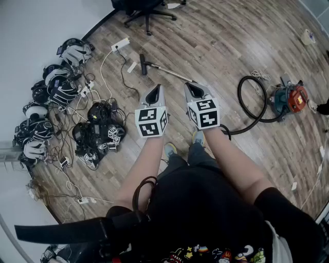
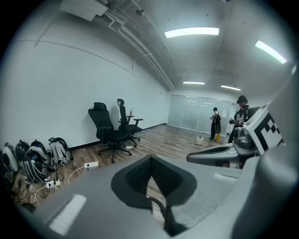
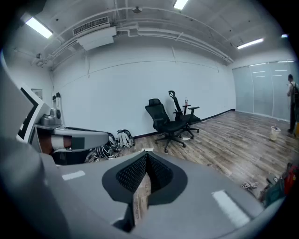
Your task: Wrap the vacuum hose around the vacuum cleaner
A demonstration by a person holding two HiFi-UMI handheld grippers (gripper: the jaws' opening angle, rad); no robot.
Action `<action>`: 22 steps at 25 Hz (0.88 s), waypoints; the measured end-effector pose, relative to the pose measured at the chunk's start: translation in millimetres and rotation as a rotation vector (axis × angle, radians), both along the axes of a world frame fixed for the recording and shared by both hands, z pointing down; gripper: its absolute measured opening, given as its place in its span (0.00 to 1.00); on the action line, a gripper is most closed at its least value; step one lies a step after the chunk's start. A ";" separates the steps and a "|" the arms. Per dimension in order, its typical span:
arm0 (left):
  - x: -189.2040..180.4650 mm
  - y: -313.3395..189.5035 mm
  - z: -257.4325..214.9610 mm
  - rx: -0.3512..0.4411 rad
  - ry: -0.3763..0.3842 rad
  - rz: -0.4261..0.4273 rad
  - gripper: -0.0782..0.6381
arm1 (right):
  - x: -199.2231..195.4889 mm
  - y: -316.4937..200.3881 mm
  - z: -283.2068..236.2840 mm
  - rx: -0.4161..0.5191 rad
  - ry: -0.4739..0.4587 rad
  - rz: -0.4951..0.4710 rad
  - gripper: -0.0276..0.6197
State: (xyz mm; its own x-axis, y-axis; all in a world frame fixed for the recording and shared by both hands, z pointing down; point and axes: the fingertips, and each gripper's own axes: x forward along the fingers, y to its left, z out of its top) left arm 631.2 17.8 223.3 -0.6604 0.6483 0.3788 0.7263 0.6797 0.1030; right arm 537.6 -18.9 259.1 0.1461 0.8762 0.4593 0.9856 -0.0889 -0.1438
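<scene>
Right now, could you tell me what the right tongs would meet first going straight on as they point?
Nothing close: the right tongs point level over the wooden floor. The first thing in line looks like the black office chair, though depth is hard to judge.

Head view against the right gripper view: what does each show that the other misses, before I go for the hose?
Only the head view: the black hose looped on the floor, the metal wand and the person's arms. Only the right gripper view: ceiling lights, a glass partition, and the right gripper with its jaws together, empty. Both: the office chair, the bags, and the vacuum cleaner, barely at the gripper view's edge.
</scene>
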 end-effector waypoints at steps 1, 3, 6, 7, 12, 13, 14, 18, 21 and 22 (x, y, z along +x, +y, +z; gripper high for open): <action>-4.4 0.0 0.2 0.001 0.002 0.001 0.11 | -5.6 -0.1 0.8 0.002 0.001 0.002 0.08; -13.3 0.5 0.1 0.002 0.004 0.002 0.11 | -16.2 0.4 1.5 0.003 0.003 0.005 0.08; -29.8 3.7 -2.0 0.000 0.007 0.005 0.11 | -32.1 4.2 0.3 -0.005 0.010 0.007 0.08; -36.6 5.0 -2.3 0.000 0.009 0.005 0.11 | -38.1 5.4 0.7 -0.006 0.015 0.008 0.08; -68.9 11.0 3.6 0.005 0.025 -0.006 0.11 | -68.7 10.2 8.9 -0.002 0.031 -0.001 0.08; -73.9 11.6 5.4 0.006 0.026 -0.011 0.11 | -74.0 10.8 11.0 -0.002 0.031 -0.007 0.08; -79.1 12.2 6.9 0.005 0.027 -0.018 0.11 | -79.8 11.7 13.0 -0.004 0.029 -0.014 0.08; -95.1 19.5 11.0 0.011 0.036 -0.025 0.11 | -101.8 19.4 20.8 0.004 0.026 -0.008 0.08; -96.6 30.4 15.6 0.021 0.038 -0.034 0.11 | -105.1 26.2 29.0 0.022 0.024 -0.010 0.08; -96.4 35.7 16.5 0.022 0.037 -0.038 0.11 | -105.4 30.3 31.2 0.025 0.023 -0.011 0.08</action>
State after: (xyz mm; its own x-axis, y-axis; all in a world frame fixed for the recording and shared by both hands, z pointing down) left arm 534.8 53.5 239.9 -0.6211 0.6637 0.4168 0.7548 0.6497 0.0904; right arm 432.3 11.4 290.2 0.1664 0.8625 0.4778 0.9810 -0.0957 -0.1689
